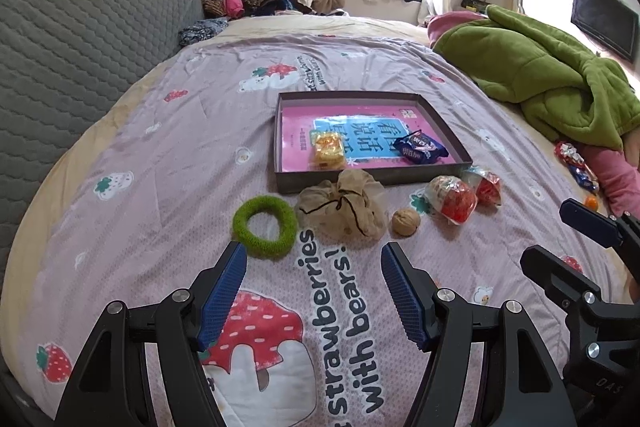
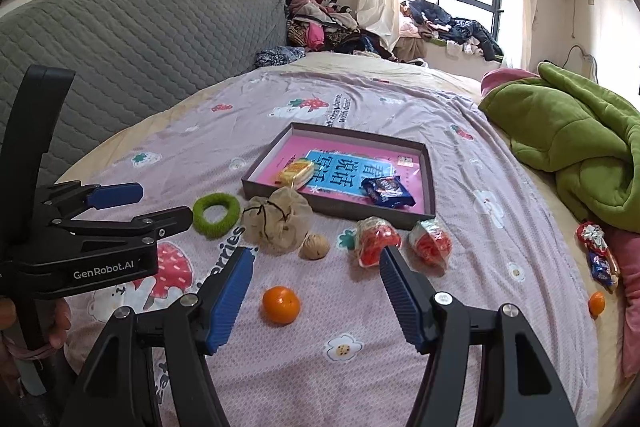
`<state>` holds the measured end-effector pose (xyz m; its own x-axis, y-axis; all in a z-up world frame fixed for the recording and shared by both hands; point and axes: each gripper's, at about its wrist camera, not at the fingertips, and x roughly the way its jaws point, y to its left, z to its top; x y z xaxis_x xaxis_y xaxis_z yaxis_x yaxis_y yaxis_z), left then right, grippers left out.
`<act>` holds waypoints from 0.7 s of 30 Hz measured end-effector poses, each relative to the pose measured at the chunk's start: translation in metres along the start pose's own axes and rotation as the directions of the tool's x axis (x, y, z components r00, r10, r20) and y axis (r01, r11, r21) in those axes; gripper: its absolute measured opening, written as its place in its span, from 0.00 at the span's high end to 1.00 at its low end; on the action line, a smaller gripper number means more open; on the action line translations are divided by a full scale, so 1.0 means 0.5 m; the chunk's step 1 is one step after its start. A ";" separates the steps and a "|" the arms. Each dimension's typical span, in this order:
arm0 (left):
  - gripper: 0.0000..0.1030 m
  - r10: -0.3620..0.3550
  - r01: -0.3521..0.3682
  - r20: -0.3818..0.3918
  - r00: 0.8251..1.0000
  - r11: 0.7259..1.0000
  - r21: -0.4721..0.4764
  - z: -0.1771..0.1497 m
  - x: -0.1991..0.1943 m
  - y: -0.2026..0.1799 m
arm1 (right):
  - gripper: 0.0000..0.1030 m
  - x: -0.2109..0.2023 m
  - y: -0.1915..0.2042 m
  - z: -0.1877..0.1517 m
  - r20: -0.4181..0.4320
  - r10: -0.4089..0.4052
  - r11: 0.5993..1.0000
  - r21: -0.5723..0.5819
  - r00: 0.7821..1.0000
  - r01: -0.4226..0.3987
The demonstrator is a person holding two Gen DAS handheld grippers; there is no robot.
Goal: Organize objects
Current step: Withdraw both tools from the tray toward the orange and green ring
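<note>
Reads "strawberries with bears!" on the pink blanket (image 1: 160, 155). Says "GenRobot.AI" on the left gripper (image 2: 160, 209), wide open, holding nothing. Same for the right gripper (image 2: 316, 265), above an orange (image 2: 281, 305).

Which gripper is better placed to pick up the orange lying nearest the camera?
The right gripper, probably. Its open jaws frame the orange, which lies just ahead between its fingers. The left gripper faces the green ring and mesh pouch, with that orange outside its view.
</note>
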<state>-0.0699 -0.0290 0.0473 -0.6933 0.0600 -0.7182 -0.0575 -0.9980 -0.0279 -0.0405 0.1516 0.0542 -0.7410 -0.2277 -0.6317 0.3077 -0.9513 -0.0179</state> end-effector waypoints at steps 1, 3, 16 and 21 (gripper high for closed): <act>0.31 -0.002 0.002 -0.002 1.000 1.000 -0.001 -0.002 0.002 0.000 | 0.36 0.002 0.001 -0.003 -0.003 0.001 1.000 0.001 1.000 -0.001; 0.31 -0.001 0.001 -0.007 1.000 1.000 0.000 -0.008 0.006 0.000 | 0.36 0.007 0.003 -0.009 -0.010 0.006 1.000 0.001 1.000 -0.006; 0.31 -0.002 0.002 -0.043 0.999 1.000 -0.004 -0.033 0.033 0.009 | 0.36 0.036 0.023 -0.046 -0.058 0.018 1.000 -0.011 0.998 -0.019; 0.31 0.004 -0.004 -0.056 0.998 1.000 -0.003 -0.042 0.046 0.012 | 0.36 0.047 0.026 -0.055 -0.076 0.026 1.000 -0.013 0.997 -0.027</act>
<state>-0.0712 -0.0342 0.0161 -0.6519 0.0551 -0.7563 -0.0528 -0.9982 -0.0272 -0.0374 0.1398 0.0178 -0.6851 -0.2356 -0.6893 0.3348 -0.9422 -0.0107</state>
